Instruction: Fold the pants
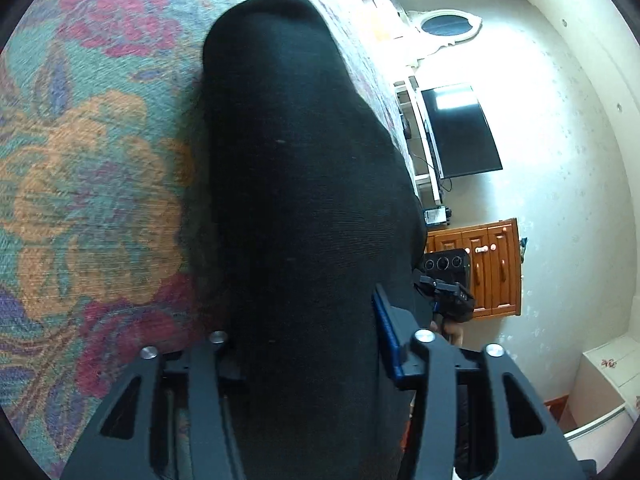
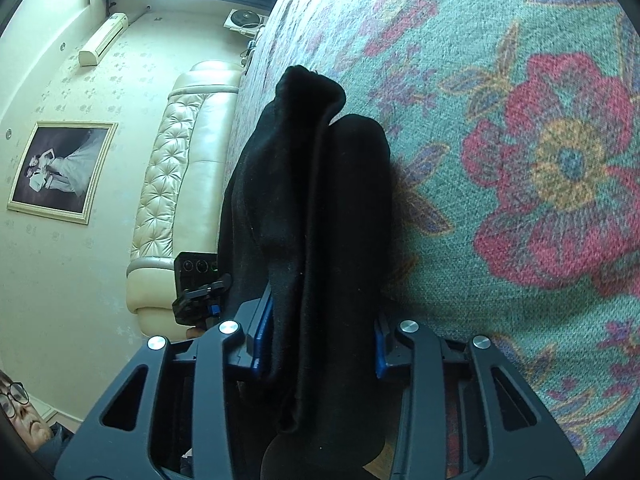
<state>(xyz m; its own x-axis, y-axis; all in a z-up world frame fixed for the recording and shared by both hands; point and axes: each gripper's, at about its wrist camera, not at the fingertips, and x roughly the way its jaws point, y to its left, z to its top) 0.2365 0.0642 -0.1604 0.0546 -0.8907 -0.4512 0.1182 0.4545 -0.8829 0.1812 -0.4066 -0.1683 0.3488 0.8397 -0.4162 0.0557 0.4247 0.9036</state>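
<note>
The black pants (image 1: 296,184) lie in a thick folded bundle on a floral bedspread (image 1: 88,168). My left gripper (image 1: 308,344) is shut on the near end of the bundle. Its blue right pad (image 1: 386,332) presses the cloth, and the left pad is hidden behind fabric. In the right wrist view the pants (image 2: 320,208) show as stacked folds running away from me. My right gripper (image 2: 320,340) is shut on them, both blue pads against the cloth. Each view shows the other gripper close beside the pants: the right one (image 1: 446,288) and the left one (image 2: 200,292).
The bedspread (image 2: 520,160) spreads wide around the pants. Beyond the bed's edge are a television (image 1: 460,132), a wooden cabinet (image 1: 492,268), a cream padded headboard (image 2: 180,184), a framed picture (image 2: 60,172) and a wall air conditioner (image 2: 102,38). A person (image 2: 20,412) is at the lower left.
</note>
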